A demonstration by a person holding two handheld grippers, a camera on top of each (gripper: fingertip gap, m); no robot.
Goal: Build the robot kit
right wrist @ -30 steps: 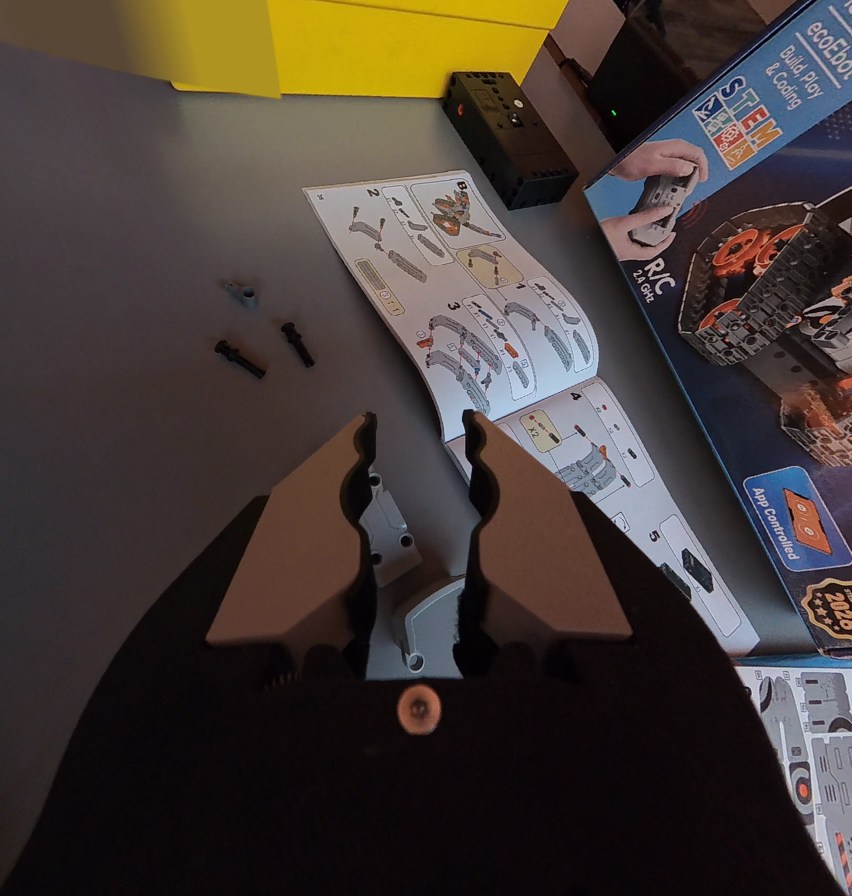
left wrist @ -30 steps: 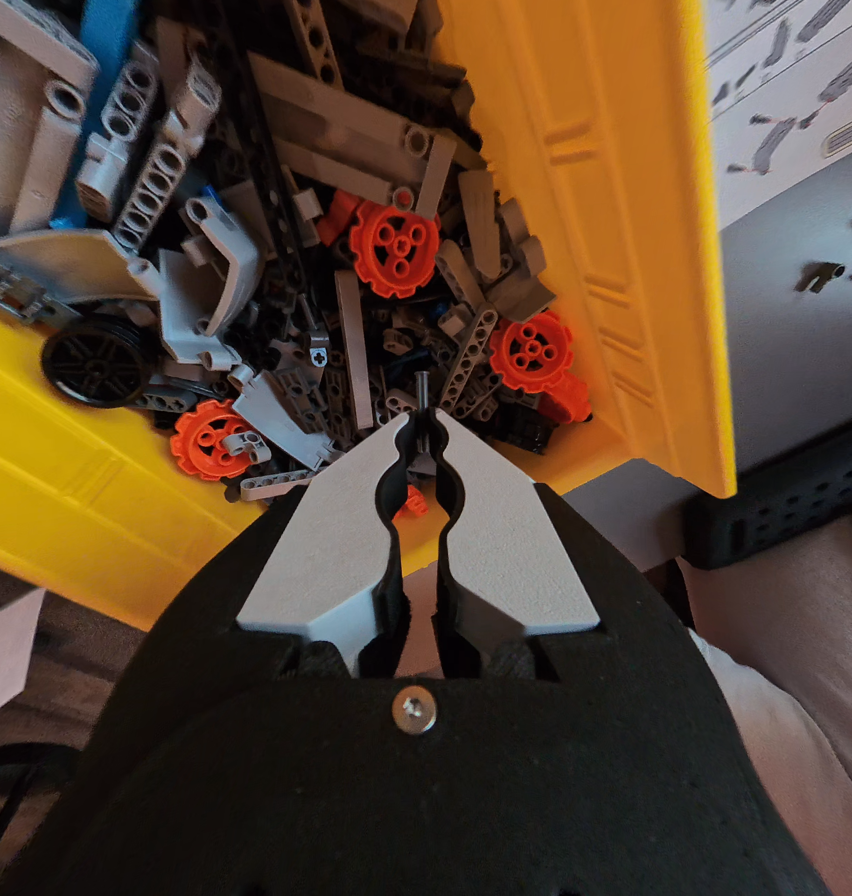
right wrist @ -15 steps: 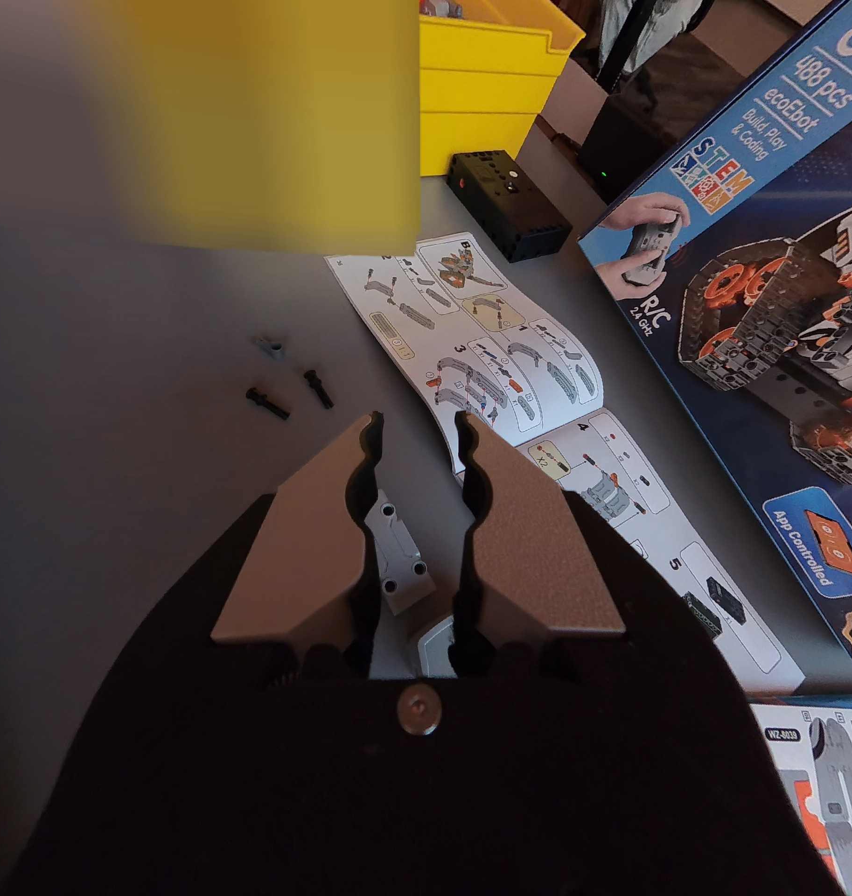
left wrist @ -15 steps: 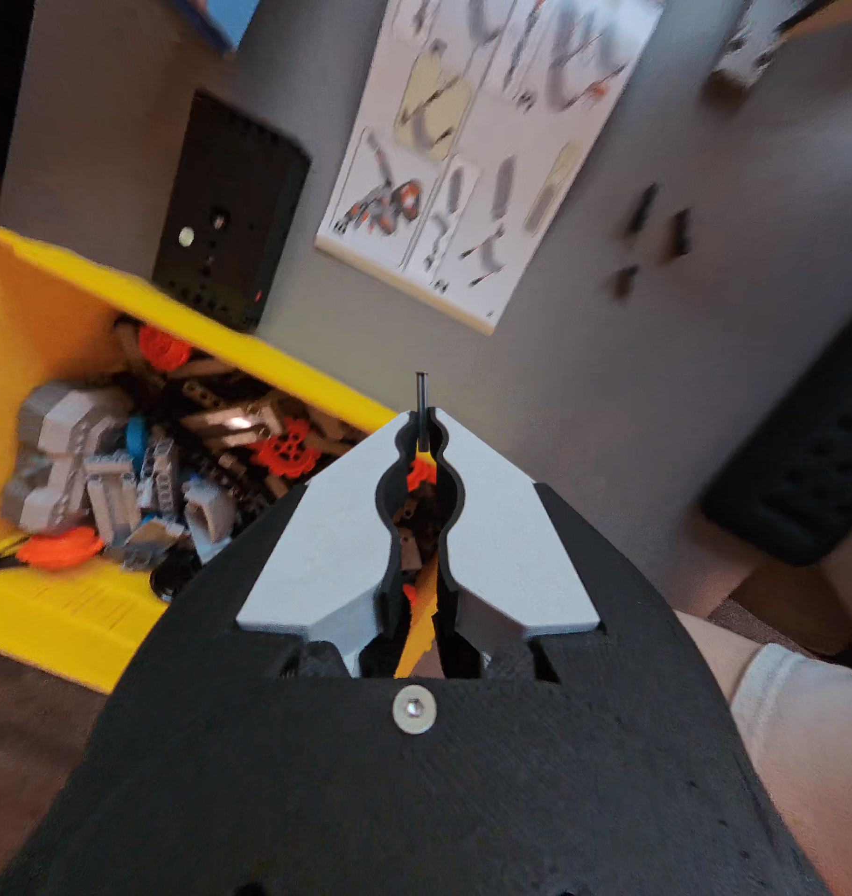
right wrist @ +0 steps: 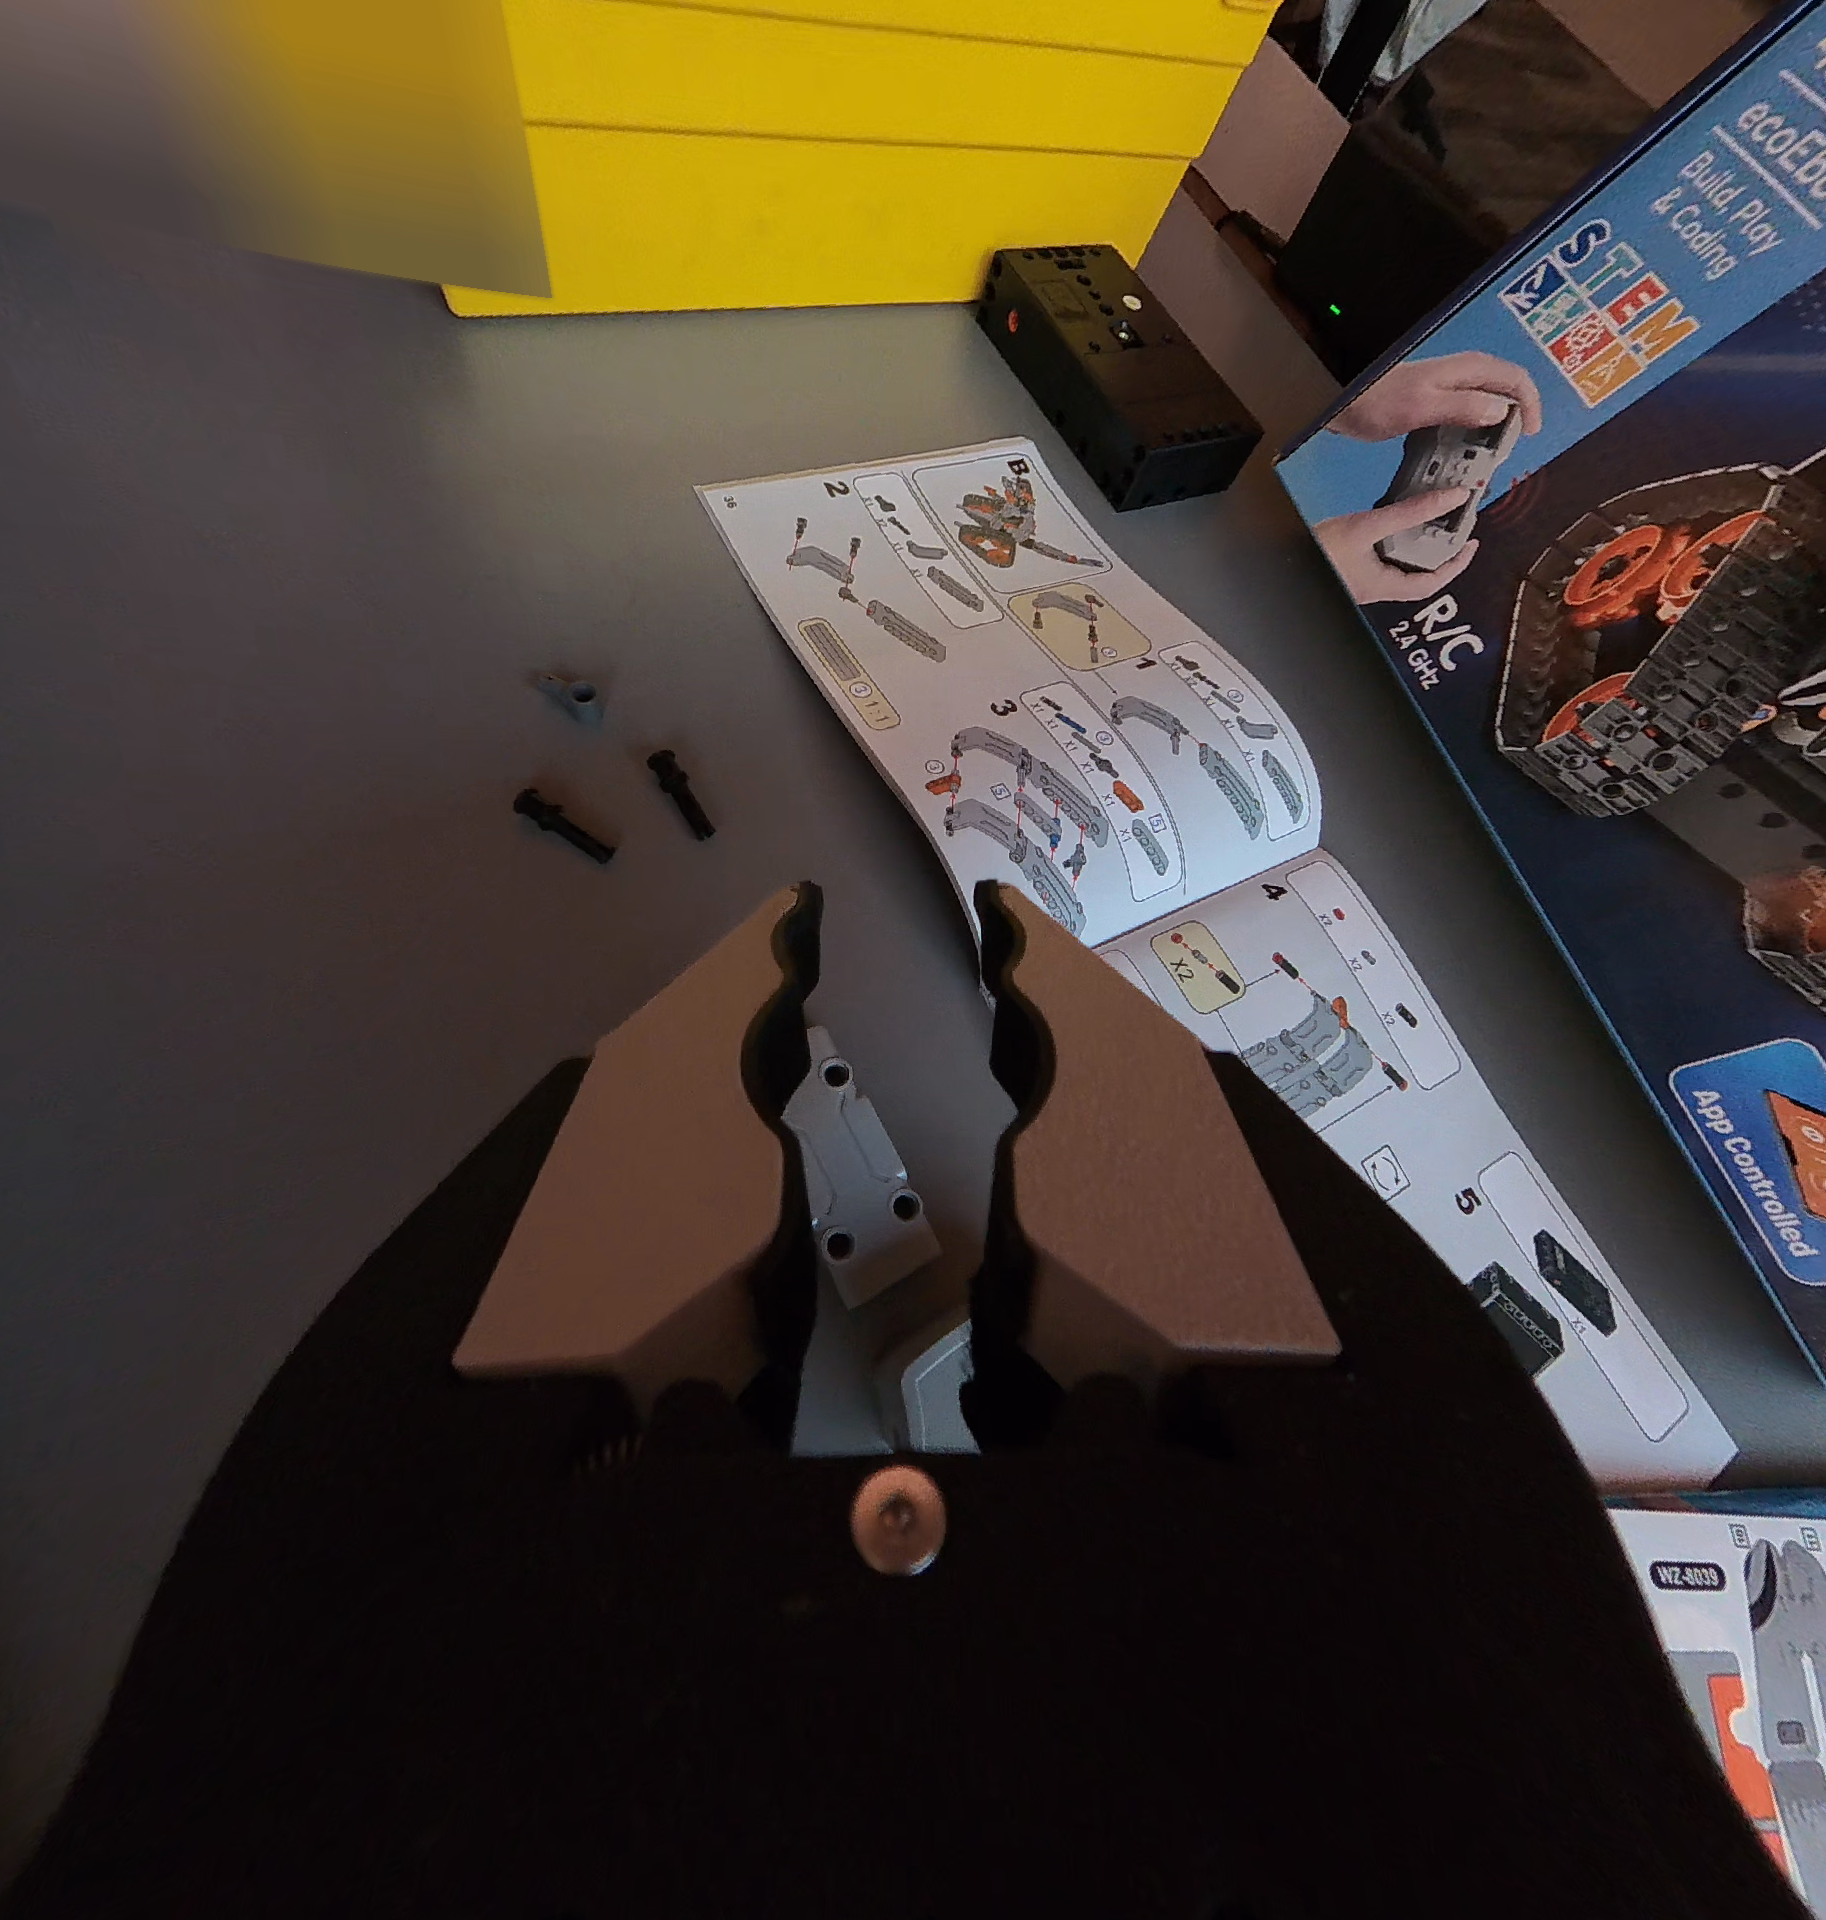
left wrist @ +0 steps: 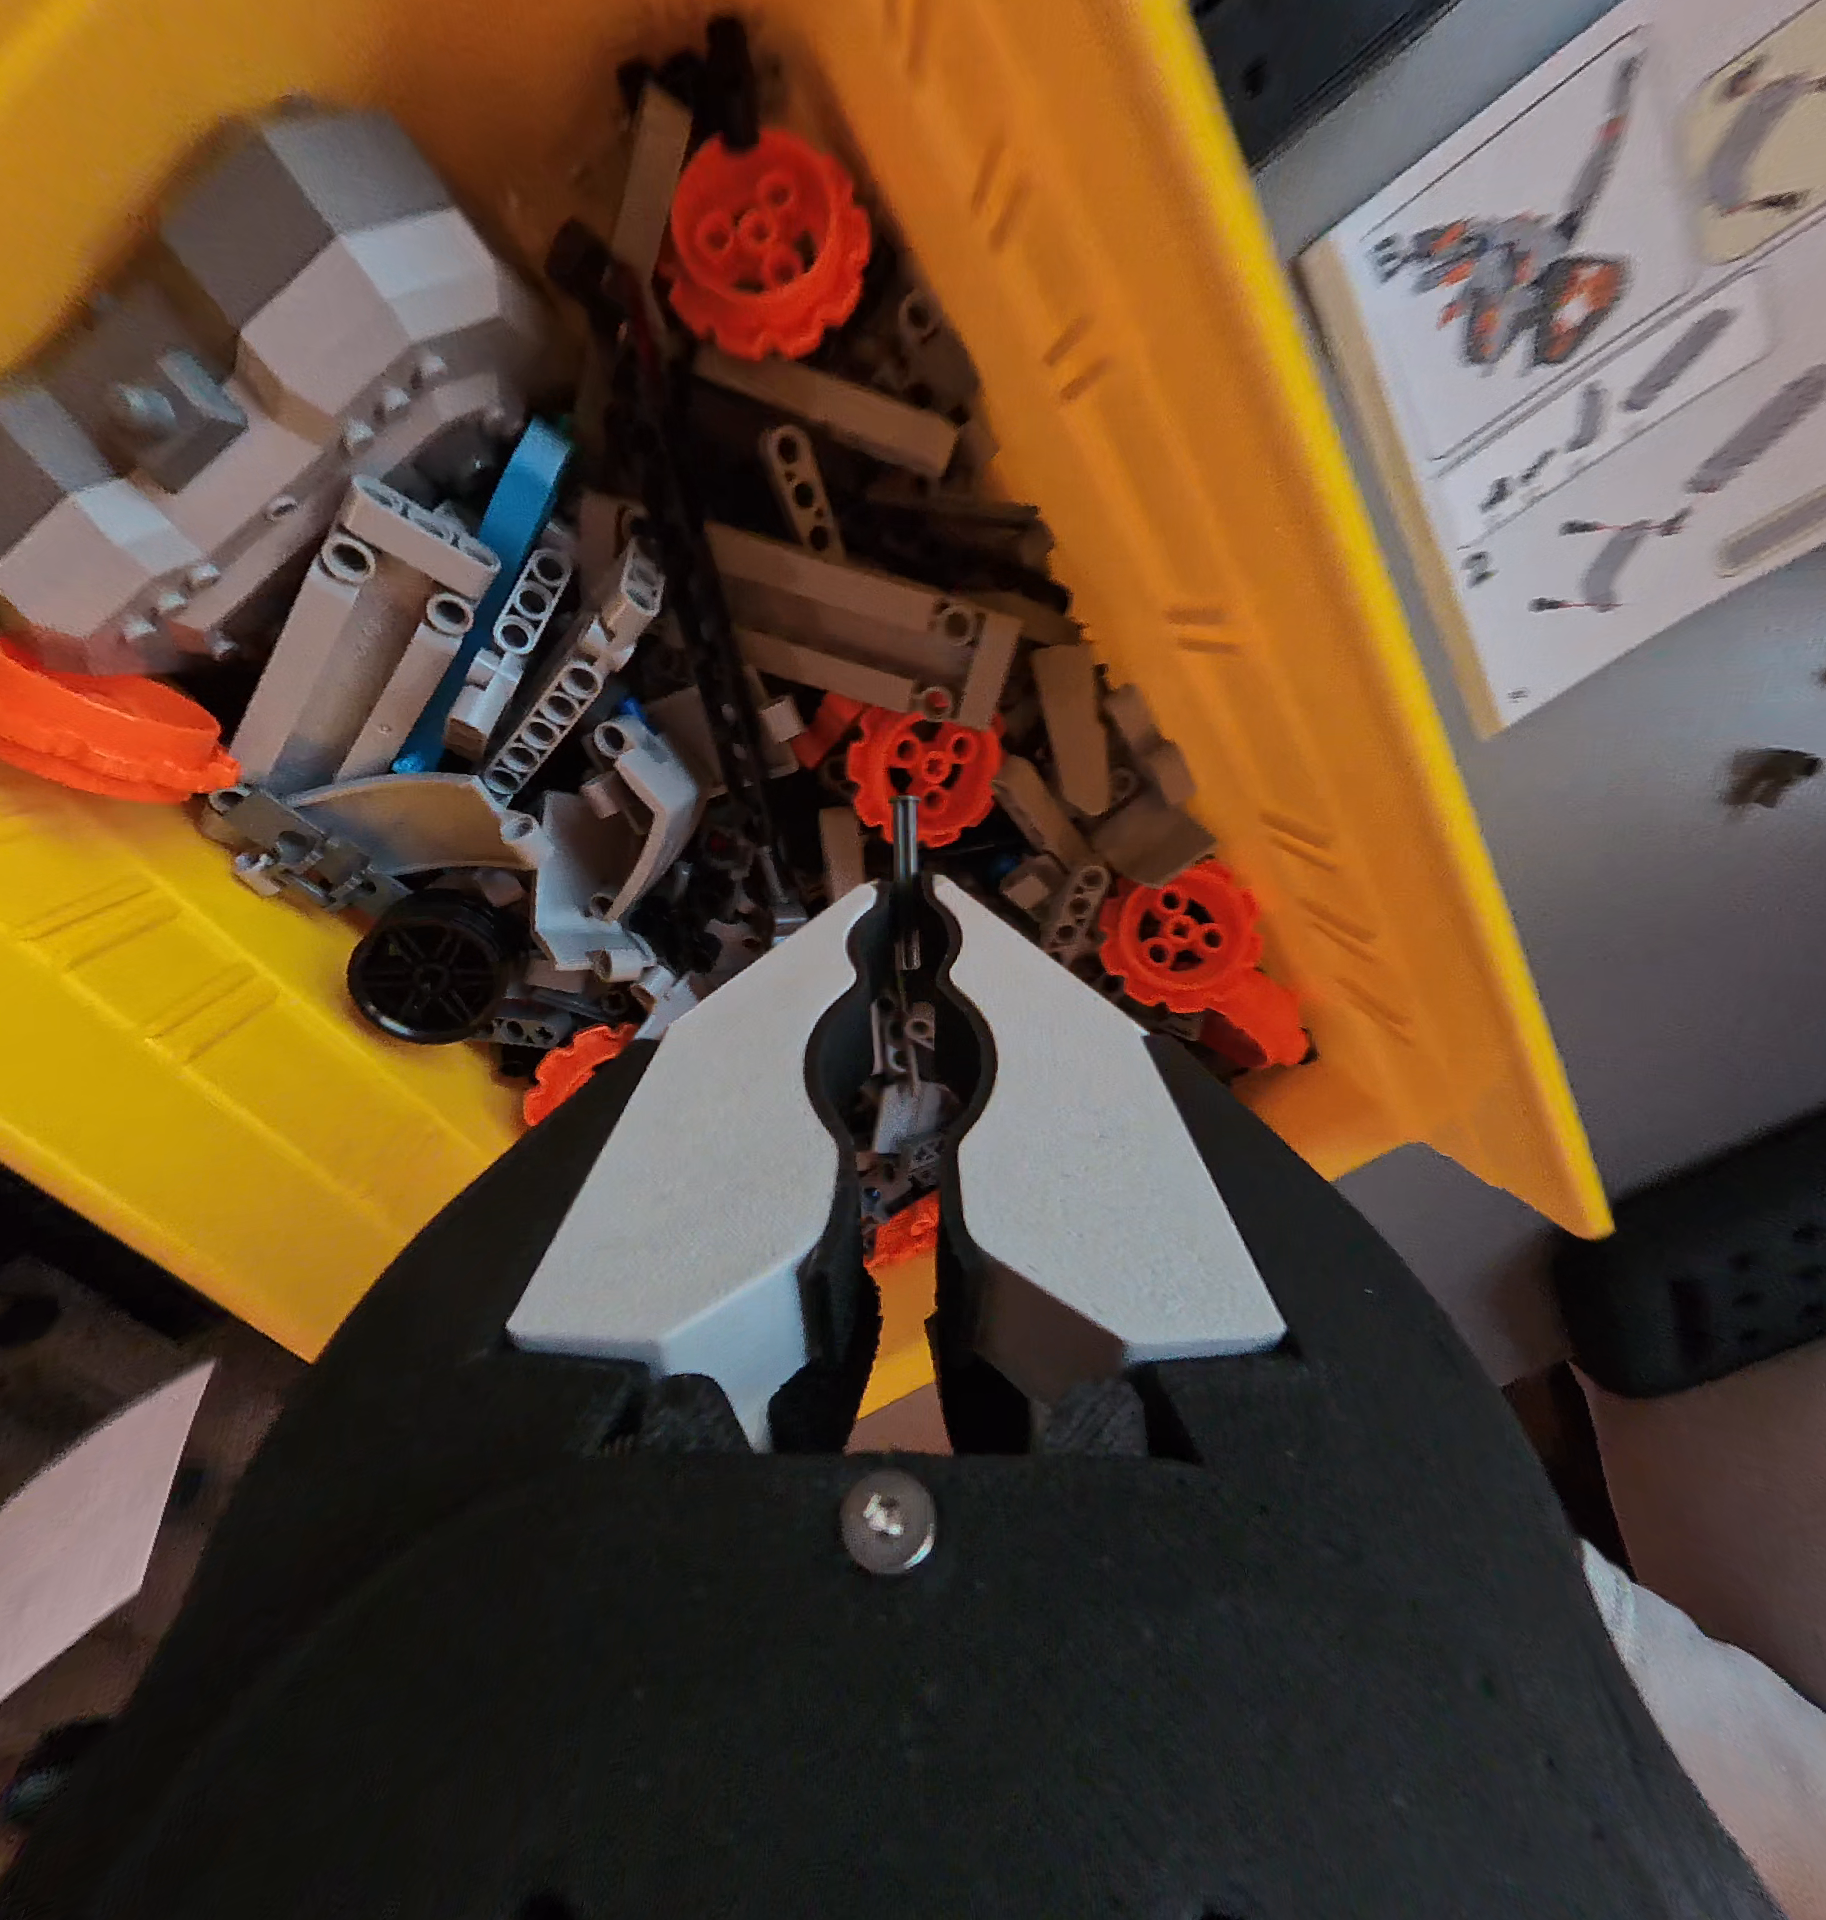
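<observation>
Only the left wrist view looks into the yellow bin (left wrist: 1200, 436), packed w/ grey beams, black bits & orange gear wheels (left wrist: 763, 244); a black wheel (left wrist: 433, 971) lies at 9 o'clock of the tips. Left gripper (left wrist: 904, 894) is pressed together on a thin black axle pin (left wrist: 904, 831), which sticks out toward 12 o'clock over the pile, in front of another orange wheel. Booklet pages show blurred at 2 o'clock, past the bin wall.

Right wrist view has the grey table (right wrist: 265, 623) instead: blue product box (right wrist: 1667, 727) at 3 o'clock, open instruction booklet (right wrist: 1044, 707) at 1 o'clock, bin's outside at 12, black battery box (right wrist: 1117, 374) just beside it. Right gripper (right wrist: 898, 904) is spread, gripping nothing; a light grey block w/ holes (right wrist: 857, 1174) lies on the table between its fingers, partly hidden by the left one. Two black pins (right wrist: 680, 795) & a small grey connector (right wrist: 573, 694) sit at 11 o'clock, apart from the tips
</observation>
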